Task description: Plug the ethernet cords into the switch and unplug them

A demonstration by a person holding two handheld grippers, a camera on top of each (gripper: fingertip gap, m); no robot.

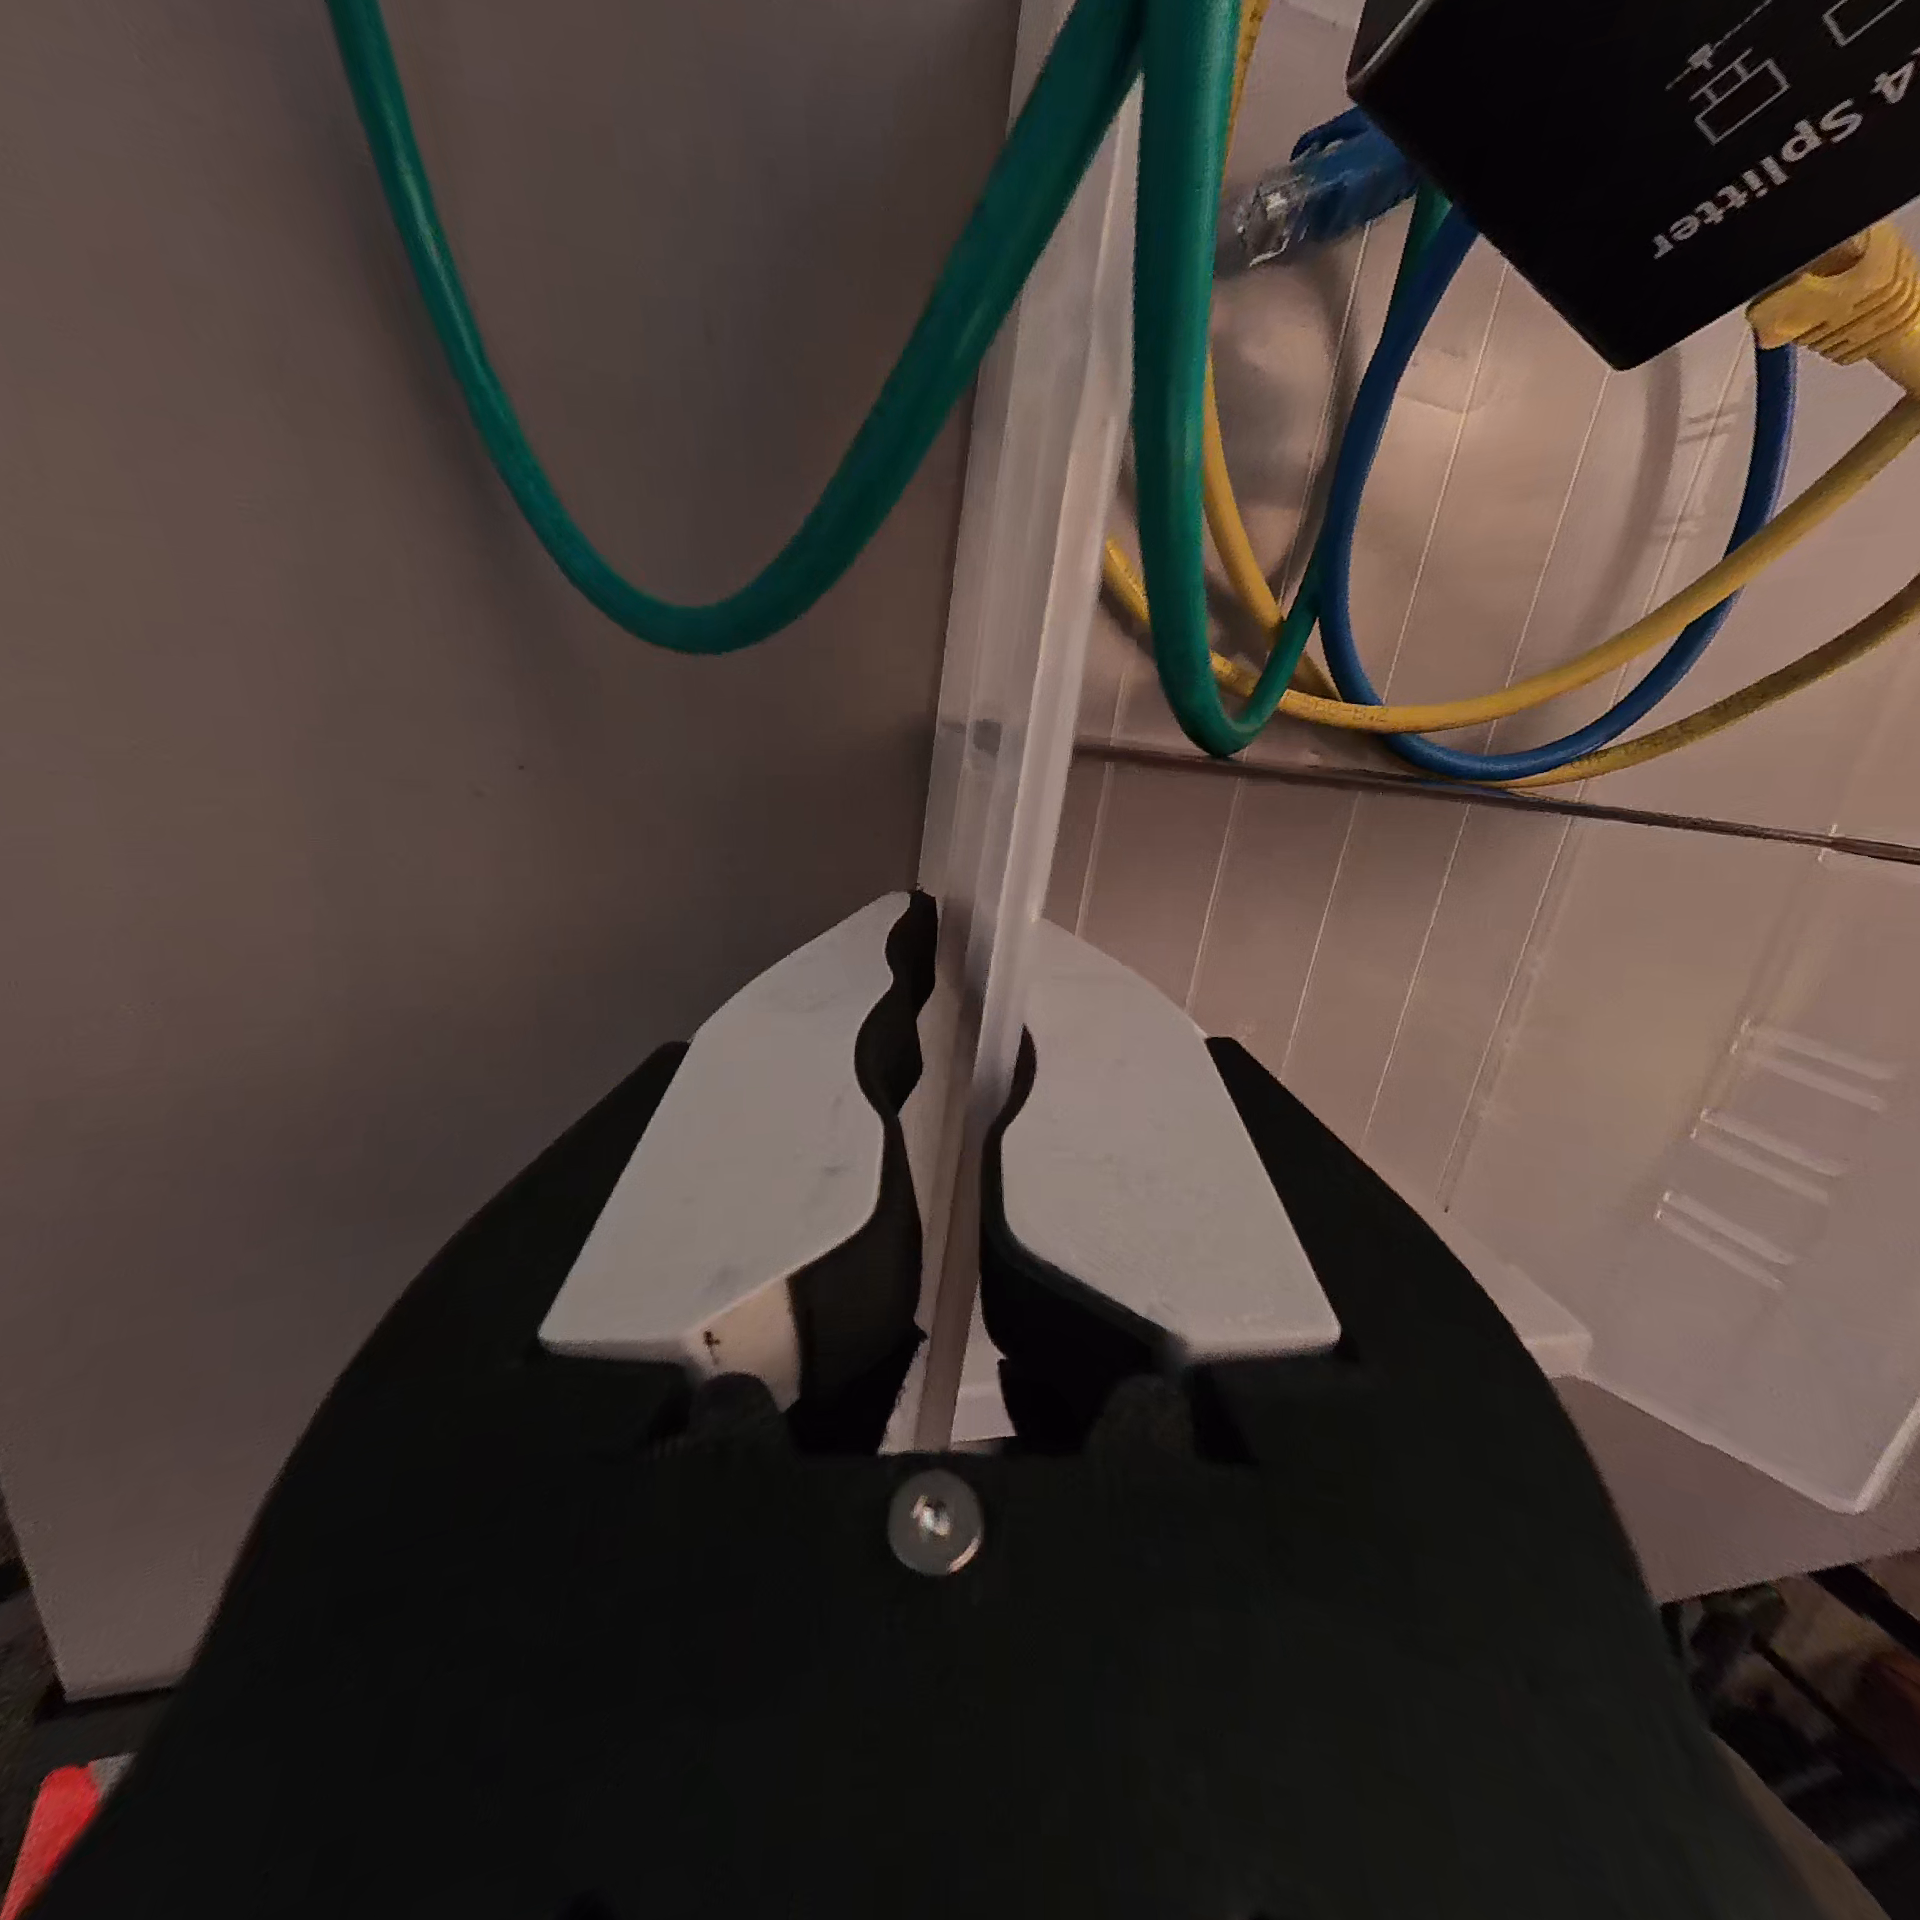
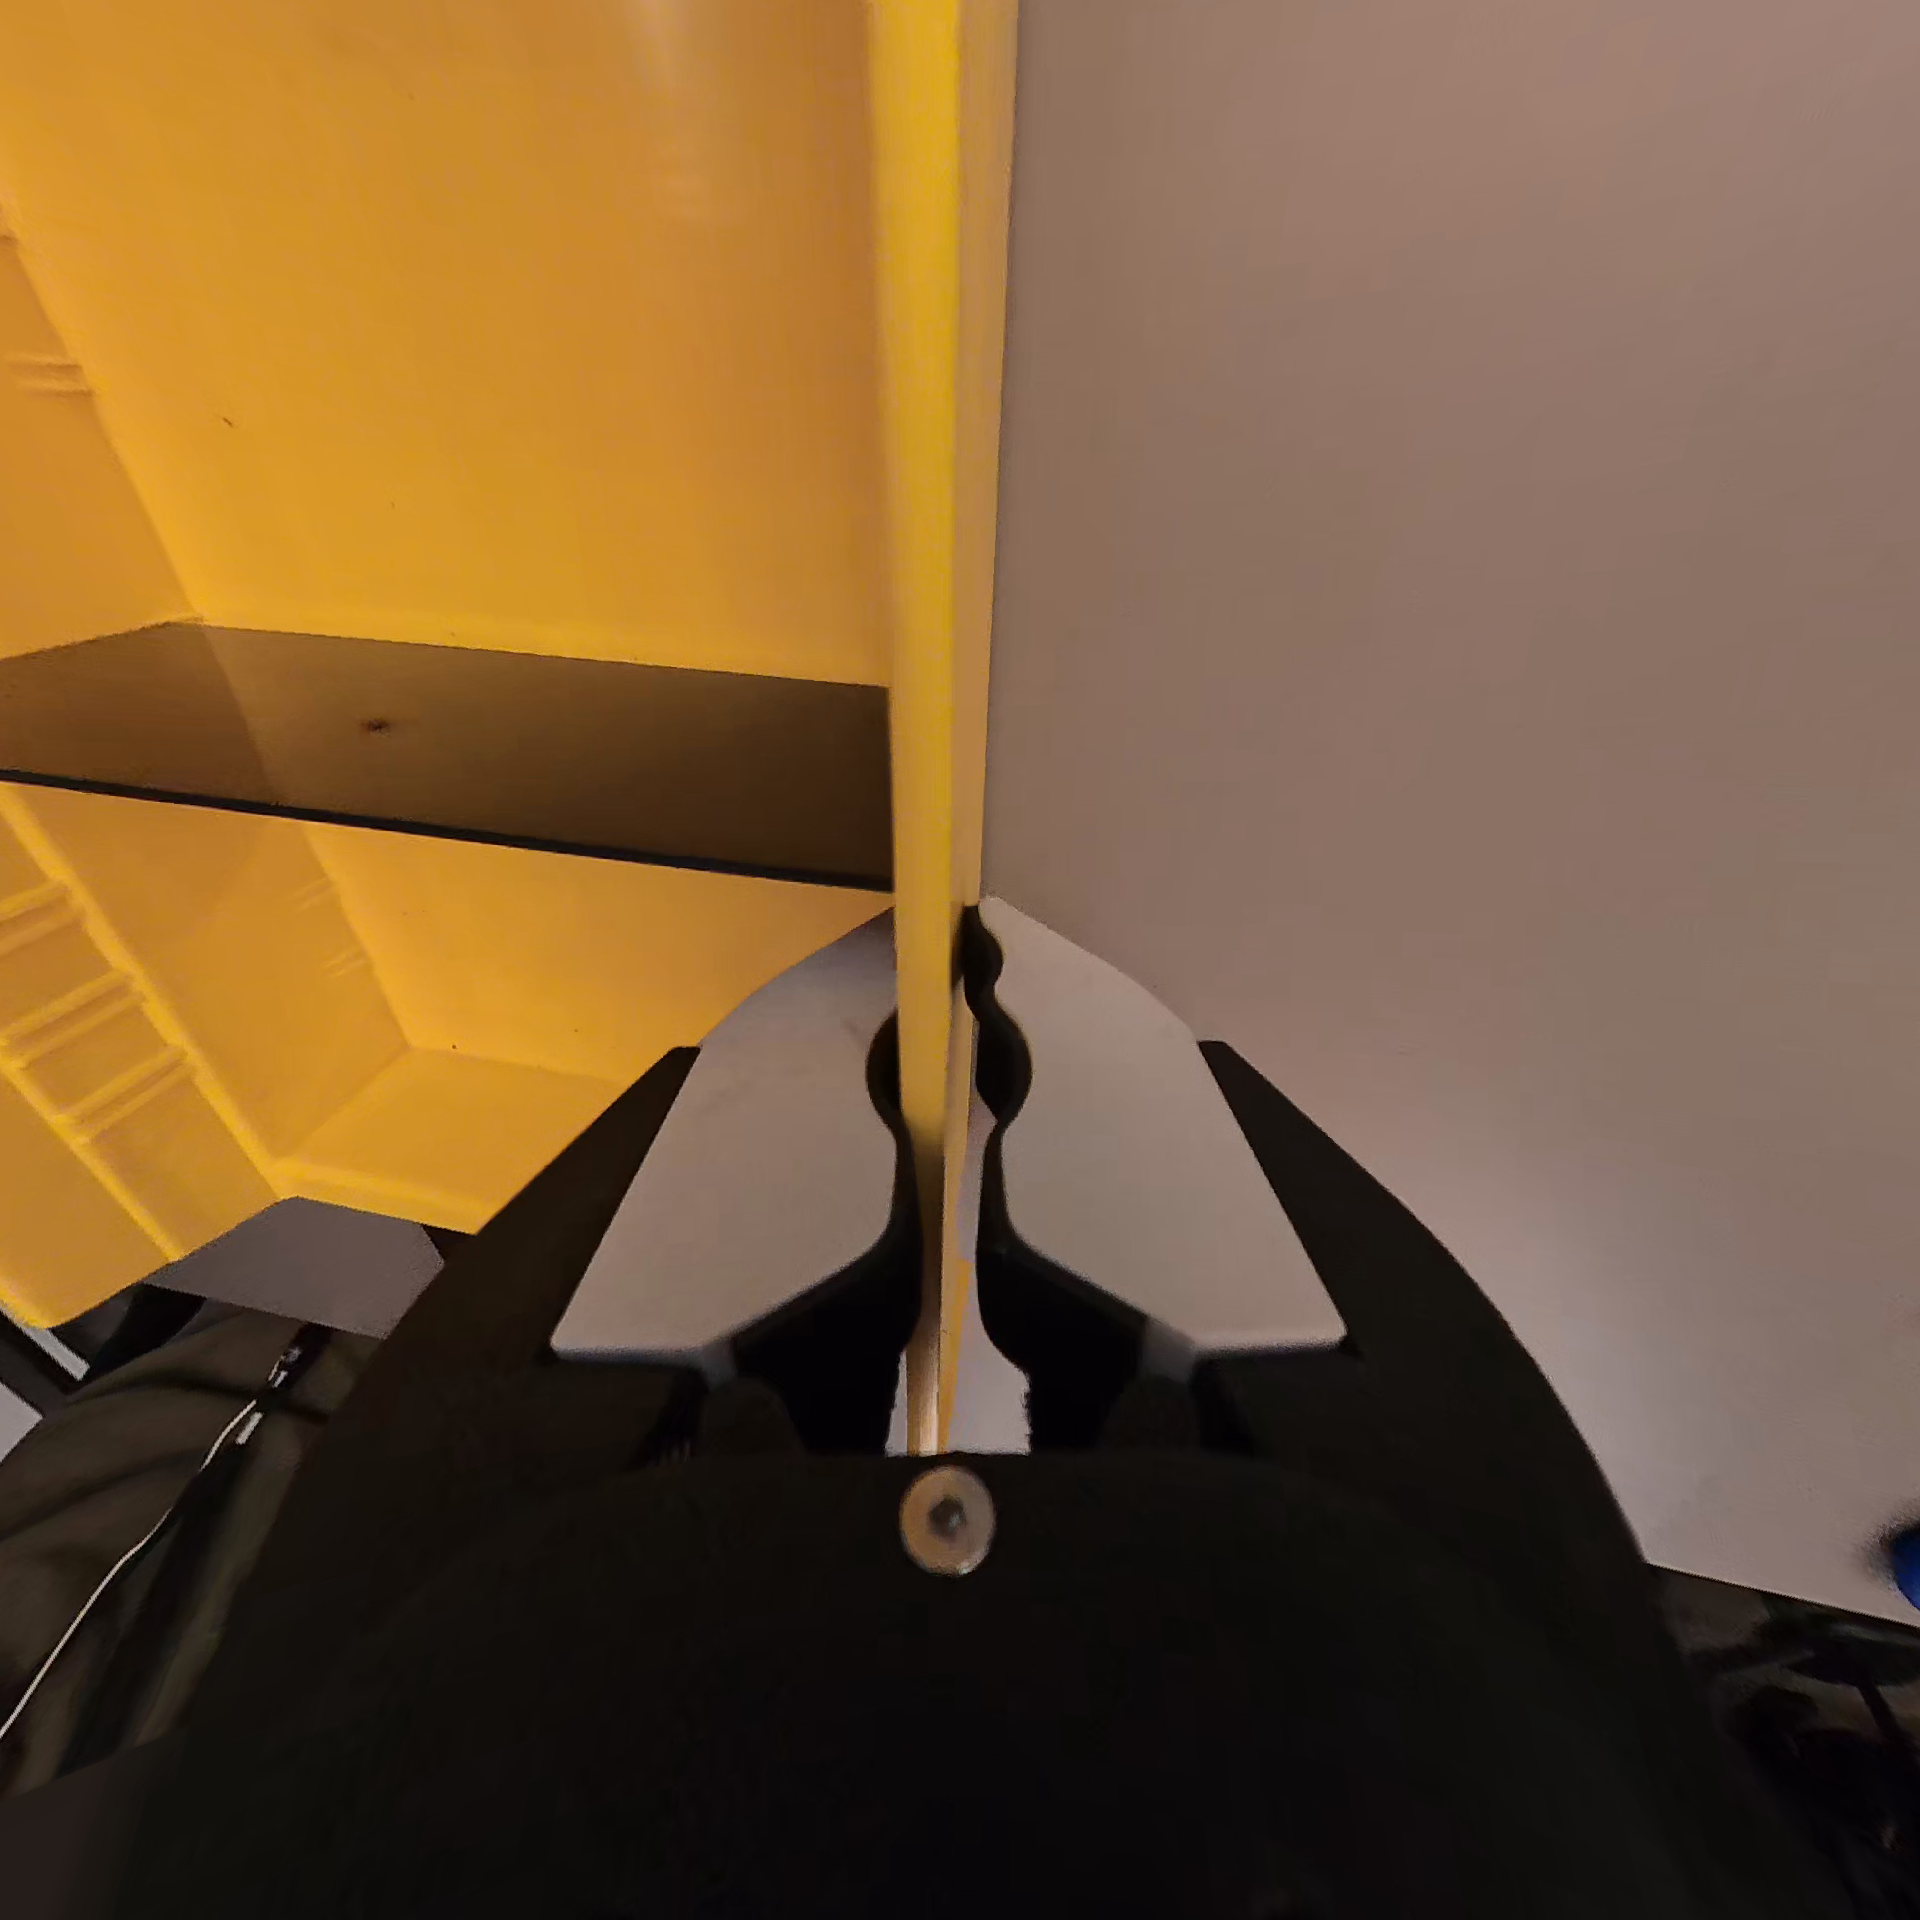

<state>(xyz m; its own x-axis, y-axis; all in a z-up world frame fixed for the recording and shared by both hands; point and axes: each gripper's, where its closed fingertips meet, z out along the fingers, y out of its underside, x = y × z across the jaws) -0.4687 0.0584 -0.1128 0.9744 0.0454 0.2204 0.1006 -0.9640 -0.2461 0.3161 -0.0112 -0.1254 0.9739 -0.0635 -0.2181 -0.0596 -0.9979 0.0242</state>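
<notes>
While the left gripper (image 1: 971, 1049) is clamped on the rim of a translucent white bin (image 1: 1351, 987), everything the task concerns lies ahead of it and to its right, inside that bin. The rim wall runs straight up the left wrist view between the fingers, its long axis in line with them. Beyond it sits the black switch (image 1: 1662, 177), at the top right corner and tilted. A yellow plug (image 1: 1860, 301) sits at its lower edge, seemingly seated in a port. A blue plug (image 1: 1309, 192) lies loose just left of the switch, its clear tip pointing down-left, well apart from the gripper. The green cord (image 1: 727, 613) loops over the rim and hangs on the outer side; blue and yellow cords coil on the bin floor.

In the right wrist view, the right gripper (image 2: 940, 1049) is closed the same way on the wall of a yellow bin (image 2: 468, 364), which rises vertically between its fingers. No cord or switch shows here; a dark divider (image 2: 447, 748) crosses the bin.

Judging from this, the left gripper is nearer the blue plug and would have to let go of the rim first.
</notes>
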